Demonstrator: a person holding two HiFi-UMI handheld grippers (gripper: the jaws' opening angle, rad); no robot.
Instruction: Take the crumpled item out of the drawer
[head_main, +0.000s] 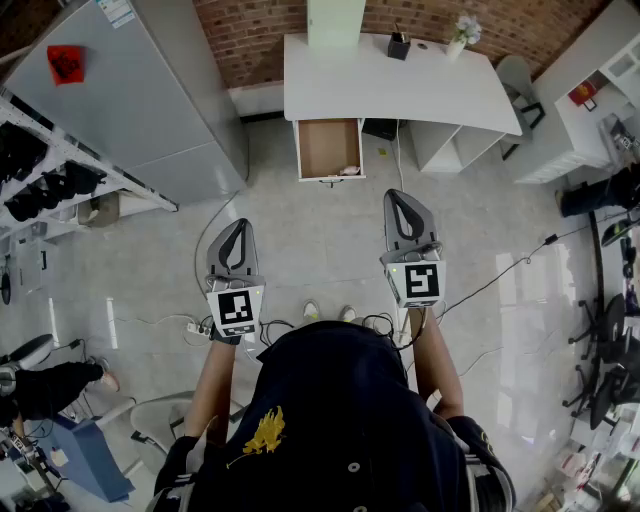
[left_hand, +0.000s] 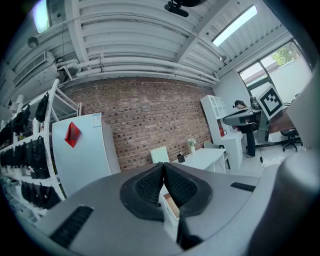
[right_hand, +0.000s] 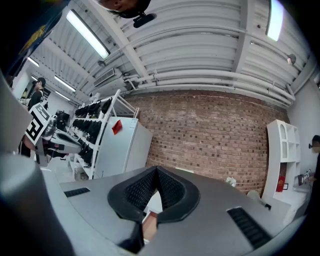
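the approach looks barely started: the drawer (head_main: 328, 146) of the white desk (head_main: 400, 90) stands open well ahead, with the pale crumpled item (head_main: 349, 171) at its front right corner. next they'd need to step in and part the jaws. left gripper (head_main: 238, 226) and right gripper (head_main: 399, 197) are both pinched together, holding nothing.

Nothing legible as a word, brand or number. Coded square marker (head_main: 236, 308) on the cube of the left claw (head_main: 238, 228), second marker (head_main: 422, 282) on that of the right claw (head_main: 401, 198): black-and-white patterns, not letters. Red diamond sticker (head_main: 66, 62) and white label (head_main: 117, 10) on the refrigerator (head_main: 150, 100), both with print too small to read.
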